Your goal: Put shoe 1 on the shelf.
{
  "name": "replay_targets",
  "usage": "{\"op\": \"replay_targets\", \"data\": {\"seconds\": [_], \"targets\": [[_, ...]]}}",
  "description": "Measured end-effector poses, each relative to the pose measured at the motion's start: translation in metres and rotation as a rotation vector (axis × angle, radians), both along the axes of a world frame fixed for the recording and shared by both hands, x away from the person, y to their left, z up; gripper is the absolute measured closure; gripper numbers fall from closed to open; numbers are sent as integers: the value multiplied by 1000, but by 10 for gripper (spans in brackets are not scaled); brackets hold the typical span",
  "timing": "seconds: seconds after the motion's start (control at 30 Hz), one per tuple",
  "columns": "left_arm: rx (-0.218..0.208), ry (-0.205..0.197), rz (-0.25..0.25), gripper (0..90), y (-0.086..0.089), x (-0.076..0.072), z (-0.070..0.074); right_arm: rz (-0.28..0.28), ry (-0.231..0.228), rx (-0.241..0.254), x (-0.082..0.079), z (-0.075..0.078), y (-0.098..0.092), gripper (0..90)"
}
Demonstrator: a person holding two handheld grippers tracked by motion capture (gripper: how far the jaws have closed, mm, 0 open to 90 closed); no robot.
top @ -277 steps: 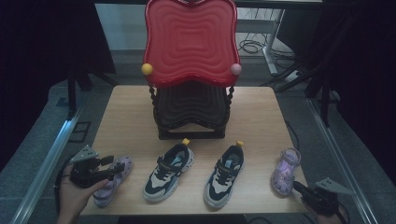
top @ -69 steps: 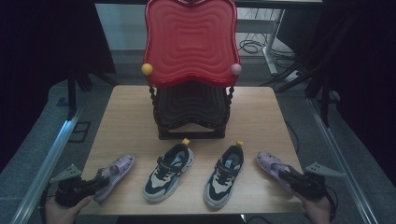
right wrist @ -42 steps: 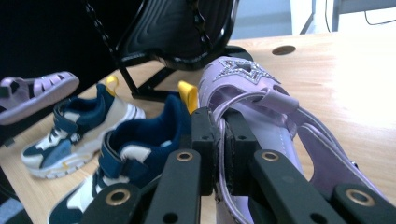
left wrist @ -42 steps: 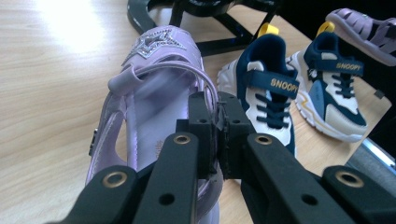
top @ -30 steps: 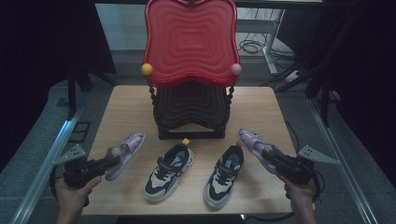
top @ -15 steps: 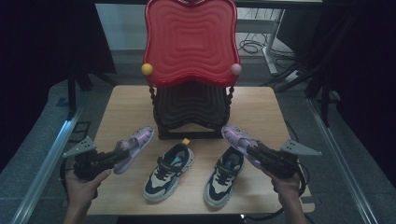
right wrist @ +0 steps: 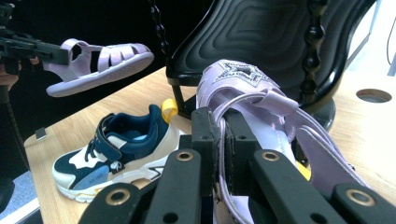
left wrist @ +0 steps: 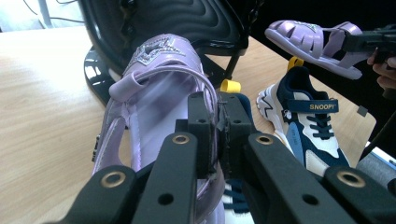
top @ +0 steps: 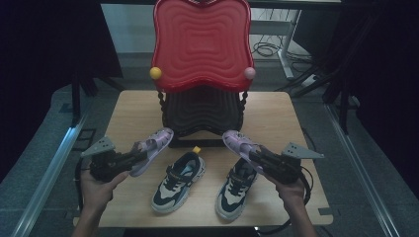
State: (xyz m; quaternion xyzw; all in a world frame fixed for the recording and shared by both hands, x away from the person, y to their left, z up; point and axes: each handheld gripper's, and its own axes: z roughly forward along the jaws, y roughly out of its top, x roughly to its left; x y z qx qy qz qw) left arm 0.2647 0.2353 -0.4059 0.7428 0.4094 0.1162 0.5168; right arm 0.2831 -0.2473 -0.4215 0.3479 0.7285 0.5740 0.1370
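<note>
Wood table [top: 133, 106] in a dark room, each tool [top: 129, 159] [top: 256, 158] clamped on a purple sandal [top: 154, 146] [top: 238, 143].

left hand-held gripper [top: 129, 159]: black body, grey three-cornered plate on top, black cable trailing below the hand
right hand-held gripper [top: 258, 159]: black body, grey three-cornered plate on top, black cable looping beside the wrist
jaws: two flat black bars on each, with brass-ringed holes along them and upright black pads at the tips
forearms: bare, no sleeve to be seen in the high view
markings: none legible
</note>
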Motion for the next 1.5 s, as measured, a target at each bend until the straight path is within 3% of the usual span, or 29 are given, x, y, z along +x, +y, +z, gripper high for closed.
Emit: {"op": "replay_targets", "data": {"seconds": [0.27, 0.5, 0.83, 1.23, 1.5], "targets": [[23, -15, -18, 848, -14, 15, 7, -3, -6, 6, 11, 4, 12, 841], [53, -26, -24, 846, -25, 31, 14, -32, 22, 26, 25, 4, 21, 841], [77, -47, -45, 841, -39, 43, 19, -60, 20, 37, 41, 8, 34, 840], [71, -75, -54, 842, -57, 58, 21, -83, 10, 61, 53, 8, 49, 840], [51, -81, -44, 842, -59, 67, 19, -94, 1, 46, 60, 13, 57, 839]]}}
